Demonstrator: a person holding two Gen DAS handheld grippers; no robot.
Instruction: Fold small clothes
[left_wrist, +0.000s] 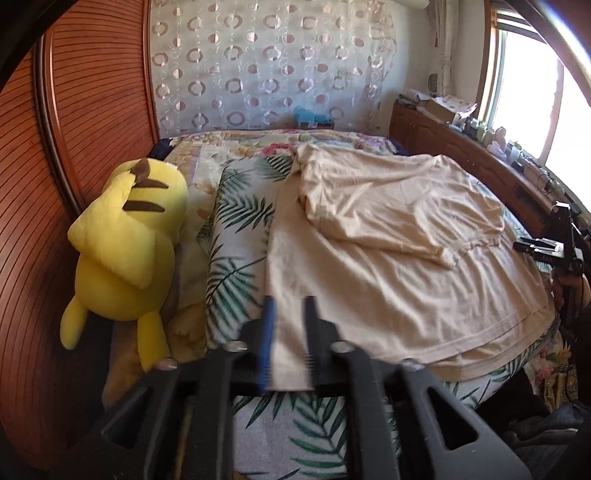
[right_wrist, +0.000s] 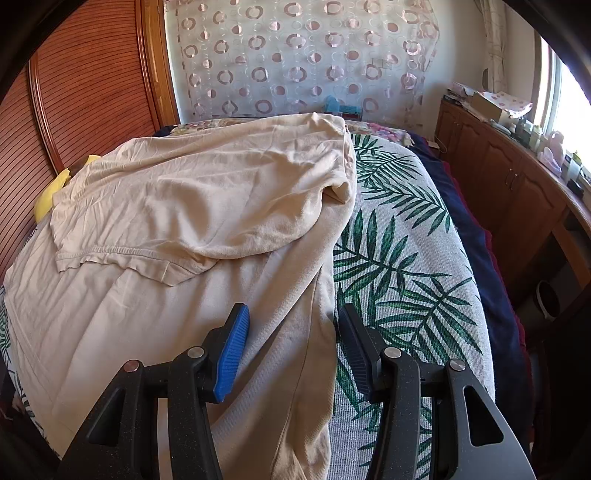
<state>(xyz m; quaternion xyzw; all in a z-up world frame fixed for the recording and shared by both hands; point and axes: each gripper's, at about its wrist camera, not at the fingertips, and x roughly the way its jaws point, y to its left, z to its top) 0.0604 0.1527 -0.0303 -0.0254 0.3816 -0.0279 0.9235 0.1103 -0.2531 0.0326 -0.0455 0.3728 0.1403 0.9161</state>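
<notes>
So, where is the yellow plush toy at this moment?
In the left wrist view, the yellow plush toy lies at the left, against the wooden headboard, beside the leaf-print blanket that carries the beige shirt.

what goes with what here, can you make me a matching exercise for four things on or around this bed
Things:
1. T-shirt
2. plush toy
3. bedspread
4. cabinet

Descriptions:
A. yellow, against the wooden wall
B. beige, one side folded over
C. brown wood, under the window
D. green palm-leaf print

Pairs: 1-B, 2-A, 3-D, 4-C

Beige shirt (left_wrist: 388, 266), palm-leaf bedspread (right_wrist: 406, 258)
</notes>
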